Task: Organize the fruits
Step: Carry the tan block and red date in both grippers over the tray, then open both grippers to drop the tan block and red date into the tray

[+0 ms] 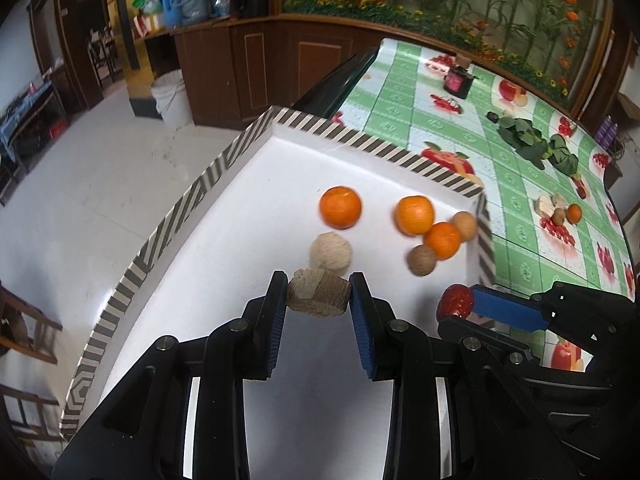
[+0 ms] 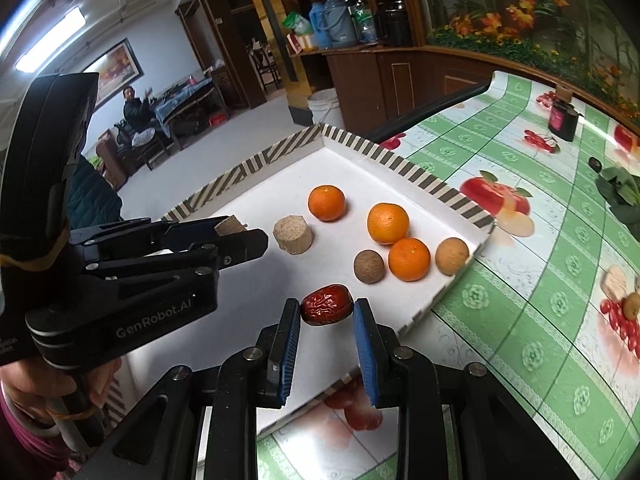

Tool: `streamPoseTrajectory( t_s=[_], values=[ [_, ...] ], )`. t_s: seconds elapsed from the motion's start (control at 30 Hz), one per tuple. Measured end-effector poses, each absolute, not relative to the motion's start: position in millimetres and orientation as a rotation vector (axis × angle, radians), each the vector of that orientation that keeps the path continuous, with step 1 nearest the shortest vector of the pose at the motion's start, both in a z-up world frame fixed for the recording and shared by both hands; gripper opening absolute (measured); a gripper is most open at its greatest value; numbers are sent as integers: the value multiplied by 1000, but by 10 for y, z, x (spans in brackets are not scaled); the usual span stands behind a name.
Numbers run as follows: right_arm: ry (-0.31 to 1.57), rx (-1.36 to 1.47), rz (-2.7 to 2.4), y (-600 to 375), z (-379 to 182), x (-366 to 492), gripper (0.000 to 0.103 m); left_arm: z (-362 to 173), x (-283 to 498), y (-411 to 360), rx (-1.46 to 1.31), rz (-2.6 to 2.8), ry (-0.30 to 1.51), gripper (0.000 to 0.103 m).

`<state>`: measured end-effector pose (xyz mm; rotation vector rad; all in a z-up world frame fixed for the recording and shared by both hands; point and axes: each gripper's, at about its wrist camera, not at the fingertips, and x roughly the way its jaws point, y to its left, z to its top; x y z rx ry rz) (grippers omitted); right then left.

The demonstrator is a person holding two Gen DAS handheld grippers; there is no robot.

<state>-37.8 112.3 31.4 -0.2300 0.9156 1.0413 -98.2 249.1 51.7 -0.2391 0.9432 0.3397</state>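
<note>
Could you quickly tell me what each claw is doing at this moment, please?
Left claw: closed on a tan cork-like cylinder piece, above the white tray.
Right claw: closed on a red date.

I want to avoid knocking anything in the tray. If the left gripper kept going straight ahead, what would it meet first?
Probably the pale round cake, which sits just beyond the similar piece the left gripper holds. Past it lies an orange. Depth is hard to judge.

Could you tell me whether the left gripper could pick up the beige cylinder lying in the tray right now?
Probably not yet: the left gripper is shut on a similar beige piece, though the beige cylinder sits unobstructed.
</note>
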Motion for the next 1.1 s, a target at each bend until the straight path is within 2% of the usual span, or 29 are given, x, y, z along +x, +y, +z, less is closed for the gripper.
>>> streamPoseTrajectory(
  t_s=[0.6, 0.63, 0.73, 0.77, 1.1],
  values=[
    [949, -374, 1074, 1471, 89, -301, 26, 291, -907, 2662, -264, 380, 1044, 31],
    [947, -381, 1074, 1477, 86, -304, 26, 293, -913, 2669, -264, 383, 1043, 33],
    [943, -388, 1075, 1477, 86, -312, 27, 299, -928, 2690, -272, 390, 1035, 52],
    [943, -388, 1076, 1480, 87, -314, 27, 306, -938, 2700, -278, 391, 1030, 53],
    [909, -325, 1079, 1244, 263, -378, 27, 460, -1010, 2606, -249, 428, 966, 53]
  ],
)
